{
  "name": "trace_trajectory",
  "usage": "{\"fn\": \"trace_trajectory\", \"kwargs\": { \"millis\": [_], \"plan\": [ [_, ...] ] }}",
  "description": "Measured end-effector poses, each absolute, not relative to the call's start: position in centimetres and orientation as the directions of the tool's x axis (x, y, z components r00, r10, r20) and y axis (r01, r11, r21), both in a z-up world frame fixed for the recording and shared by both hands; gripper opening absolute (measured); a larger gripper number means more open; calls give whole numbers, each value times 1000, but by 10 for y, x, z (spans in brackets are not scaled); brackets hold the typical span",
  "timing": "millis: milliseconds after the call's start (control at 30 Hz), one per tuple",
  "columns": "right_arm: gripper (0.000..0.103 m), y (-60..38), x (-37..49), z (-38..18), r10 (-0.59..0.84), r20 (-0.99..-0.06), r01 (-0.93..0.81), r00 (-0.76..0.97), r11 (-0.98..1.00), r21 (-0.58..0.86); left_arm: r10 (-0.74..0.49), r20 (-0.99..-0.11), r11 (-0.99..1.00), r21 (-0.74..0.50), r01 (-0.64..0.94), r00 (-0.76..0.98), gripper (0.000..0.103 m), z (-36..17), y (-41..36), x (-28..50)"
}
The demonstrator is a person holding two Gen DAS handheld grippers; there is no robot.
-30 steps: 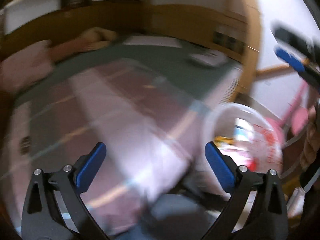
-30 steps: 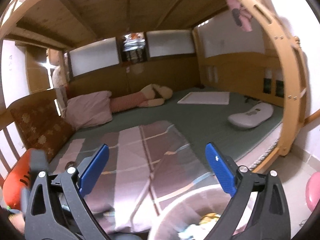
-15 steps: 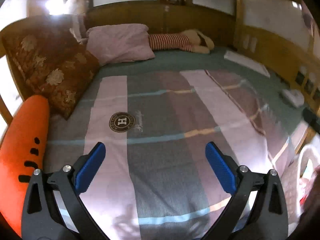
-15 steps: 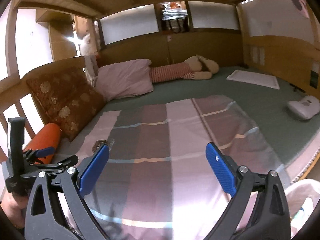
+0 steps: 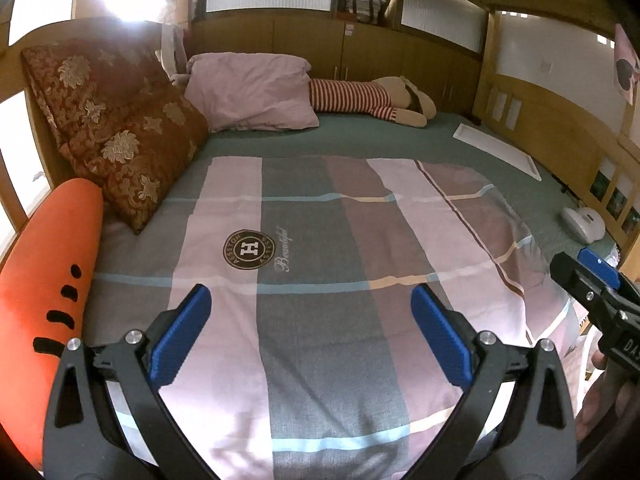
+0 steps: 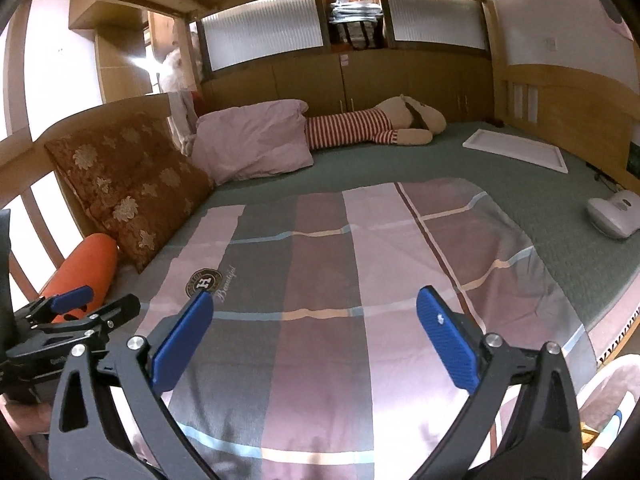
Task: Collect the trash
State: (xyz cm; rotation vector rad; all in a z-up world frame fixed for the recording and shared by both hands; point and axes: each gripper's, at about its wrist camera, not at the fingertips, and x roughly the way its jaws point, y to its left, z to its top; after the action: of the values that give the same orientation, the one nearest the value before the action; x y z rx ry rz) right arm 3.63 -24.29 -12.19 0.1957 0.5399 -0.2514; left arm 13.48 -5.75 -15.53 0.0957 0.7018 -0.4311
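Two grippers hung over the bed, side by side, and both were spread wide with nothing between the blue pads: the left gripper (image 5: pixel 311 336) over the near part of the blanket (image 5: pixel 320 240), the right gripper (image 6: pixel 314 342) a little to its right over the same blanket. No trash could be seen on the bed in either view. Only at the right edge of the right wrist view did a pale bin (image 6: pixel 612 392) show, low beside the bed, with some coloured scraps inside, too cut off to name. So the step in hand seemed to be a search, the person looking over the bed for a piece to collect. The next move would call for finding a piece first, then lowering one spread gripper on it and closing, and carrying it to the bin at the right. Around the blanket lay things that were probably not trash: a red flowered cushion (image 5: pixel 120 136) and an orange carrot pillow (image 5: pixel 48 272) at the left, a pink pillow (image 5: pixel 252 92) at the head, a striped plush dog (image 5: pixel 360 98) behind it, a flat white board (image 5: pixel 496 148) on the green sheet (image 5: pixel 360 140), and a small white appliance (image 5: pixel 584 224) near the right rail. Nothing stood between the grippers and the blanket. The blanket was soft and loose, so a low grasp could catch its cloth together with any small piece.
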Motion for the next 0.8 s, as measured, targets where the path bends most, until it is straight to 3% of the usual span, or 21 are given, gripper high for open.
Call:
{"fn": "trace_trajectory", "kwargs": {
  "millis": [800],
  "plan": [
    [99, -237, 41, -128, -165, -541, 266, 824, 957, 113, -353, -670, 912, -91, 399, 653, 100, -155, -48, 141]
  ]
}}
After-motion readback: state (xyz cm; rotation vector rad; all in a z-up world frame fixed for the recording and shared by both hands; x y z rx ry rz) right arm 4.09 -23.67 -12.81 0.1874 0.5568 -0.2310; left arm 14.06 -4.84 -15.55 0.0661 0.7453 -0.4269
